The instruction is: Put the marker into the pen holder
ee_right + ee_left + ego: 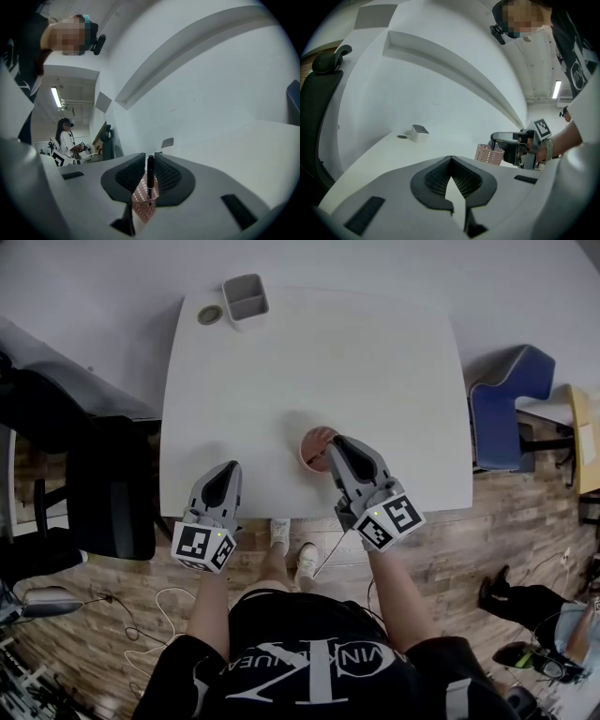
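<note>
Only in right gripper view: marker [150,171] upright between jaws

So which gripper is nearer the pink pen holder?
Right. The right gripper holds the marker over the pen holder; the left gripper is apart, off to its left.

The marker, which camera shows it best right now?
The right gripper view: the marker stands upright, clamped between the jaws of the right gripper, at the pink pen holder. In the head view that gripper covers it. In the left gripper view it is too small to make out beside the holder.
</note>
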Demonstrator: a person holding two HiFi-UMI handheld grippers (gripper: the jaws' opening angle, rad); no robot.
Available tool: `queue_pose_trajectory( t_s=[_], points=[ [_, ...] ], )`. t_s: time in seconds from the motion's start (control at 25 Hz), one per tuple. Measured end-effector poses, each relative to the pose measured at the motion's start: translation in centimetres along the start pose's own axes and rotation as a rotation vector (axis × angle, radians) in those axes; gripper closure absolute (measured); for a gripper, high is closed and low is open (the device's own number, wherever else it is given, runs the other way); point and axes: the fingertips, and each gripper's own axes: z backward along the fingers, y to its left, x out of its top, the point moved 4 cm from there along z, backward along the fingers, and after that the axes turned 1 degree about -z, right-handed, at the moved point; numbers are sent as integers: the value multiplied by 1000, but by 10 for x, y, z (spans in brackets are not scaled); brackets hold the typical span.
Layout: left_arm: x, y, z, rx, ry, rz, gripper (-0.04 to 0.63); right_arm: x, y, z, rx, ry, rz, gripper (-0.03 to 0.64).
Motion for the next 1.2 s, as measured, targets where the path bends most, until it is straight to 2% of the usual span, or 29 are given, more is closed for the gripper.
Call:
queue_pose_trajectory(
  t_s=[0.32, 0.72, 1.2],
  points=[
    [-1, 0, 1, -10, -4, 6, 581, 3, -5, 6, -32, -9, 9, 561],
    [0, -4, 3, -16, -4, 11, 581, 6, -7, 11, -39, -10, -12, 479],
    [3, -10, 14, 2, -17, 14, 581, 12, -14, 20, -56, -21, -8, 457]
  ],
)
